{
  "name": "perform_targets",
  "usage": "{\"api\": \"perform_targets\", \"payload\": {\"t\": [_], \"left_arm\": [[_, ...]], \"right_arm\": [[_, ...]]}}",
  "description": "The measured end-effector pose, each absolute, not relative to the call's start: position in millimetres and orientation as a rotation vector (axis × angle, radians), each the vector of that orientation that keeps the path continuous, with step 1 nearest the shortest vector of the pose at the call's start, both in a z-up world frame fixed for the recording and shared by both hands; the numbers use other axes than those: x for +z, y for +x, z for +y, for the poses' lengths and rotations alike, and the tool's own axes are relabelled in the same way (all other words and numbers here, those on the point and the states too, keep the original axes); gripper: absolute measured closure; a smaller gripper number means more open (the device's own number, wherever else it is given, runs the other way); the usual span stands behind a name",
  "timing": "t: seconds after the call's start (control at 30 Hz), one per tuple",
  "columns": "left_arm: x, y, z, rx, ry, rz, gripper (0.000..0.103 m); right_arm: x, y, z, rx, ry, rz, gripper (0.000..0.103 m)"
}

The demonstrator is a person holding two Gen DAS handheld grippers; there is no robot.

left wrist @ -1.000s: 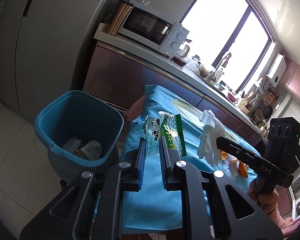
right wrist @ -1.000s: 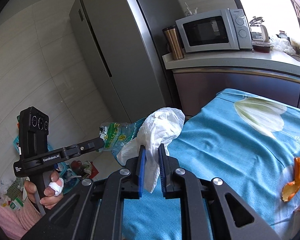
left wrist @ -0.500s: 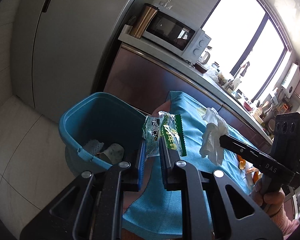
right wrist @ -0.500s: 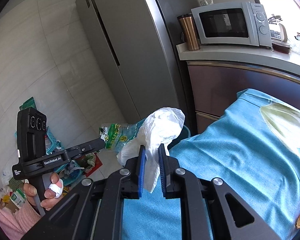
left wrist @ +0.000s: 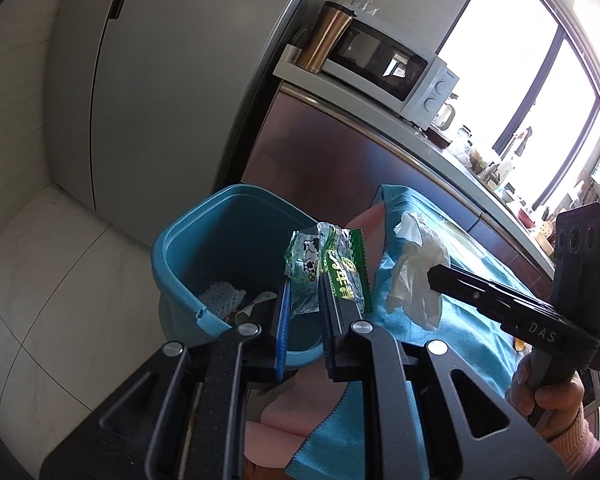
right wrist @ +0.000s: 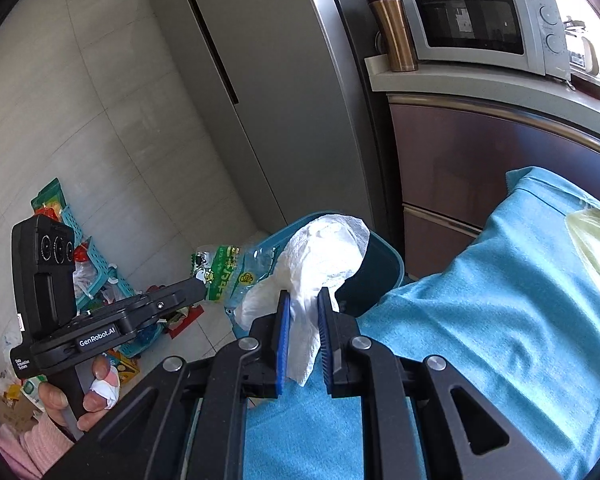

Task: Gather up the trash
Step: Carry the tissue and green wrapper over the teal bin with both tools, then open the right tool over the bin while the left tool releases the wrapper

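My left gripper (left wrist: 303,286) is shut on a green and clear plastic wrapper (left wrist: 324,266), held above the near rim of the blue trash bin (left wrist: 188,236). The bin holds white foam netting and other scraps. My right gripper (right wrist: 303,300) is shut on a crumpled white tissue (right wrist: 320,256), which hangs over the edge of the blue tablecloth (right wrist: 500,300) beside the bin (right wrist: 384,264). In the left wrist view the tissue (left wrist: 418,268) and the right gripper sit just right of the wrapper. In the right wrist view the wrapper (right wrist: 224,270) shows left of the tissue.
A steel fridge (left wrist: 148,92) stands behind the bin. A counter (right wrist: 480,84) carries a microwave (right wrist: 480,24) and a copper tumbler (right wrist: 394,32). Colourful clutter and a teal rack (right wrist: 96,264) lie on the tiled floor at left. A person's hand (left wrist: 548,396) grips each handle.
Both grippers have swung left from over the table toward the bin, carrying the wrapper and the tissue. The bin now lies closer beneath the left gripper.
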State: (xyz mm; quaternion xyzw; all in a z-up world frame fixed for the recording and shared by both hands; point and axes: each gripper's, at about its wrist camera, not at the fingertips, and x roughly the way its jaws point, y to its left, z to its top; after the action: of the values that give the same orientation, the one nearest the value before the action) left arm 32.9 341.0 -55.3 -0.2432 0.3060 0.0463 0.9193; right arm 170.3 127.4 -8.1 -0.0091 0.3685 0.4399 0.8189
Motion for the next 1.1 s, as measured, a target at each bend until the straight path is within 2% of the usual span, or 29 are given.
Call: {"api": "perform_targets", "payload": {"t": [0.47, 0.8, 1.1], "left_arm": [[-79.6, 59.4, 355.5, 0.164, -0.497, 0.683, 0.089], [-103.0, 87.3, 357.2, 0.189, -0.484, 0.742, 0.088], [-121.1, 100.1, 357.2, 0.190, -0.500, 0.772, 0.089]], "right_arm": [[-31.9, 190.7, 169.1, 0.916, -0.065, 0.899, 0.089], [-47.9, 208.8, 189.5, 0.876, -0.075, 0.974, 0.082], [-52.0, 209.2, 183.1, 0.859, -0.052, 0.981, 0.081]]}}
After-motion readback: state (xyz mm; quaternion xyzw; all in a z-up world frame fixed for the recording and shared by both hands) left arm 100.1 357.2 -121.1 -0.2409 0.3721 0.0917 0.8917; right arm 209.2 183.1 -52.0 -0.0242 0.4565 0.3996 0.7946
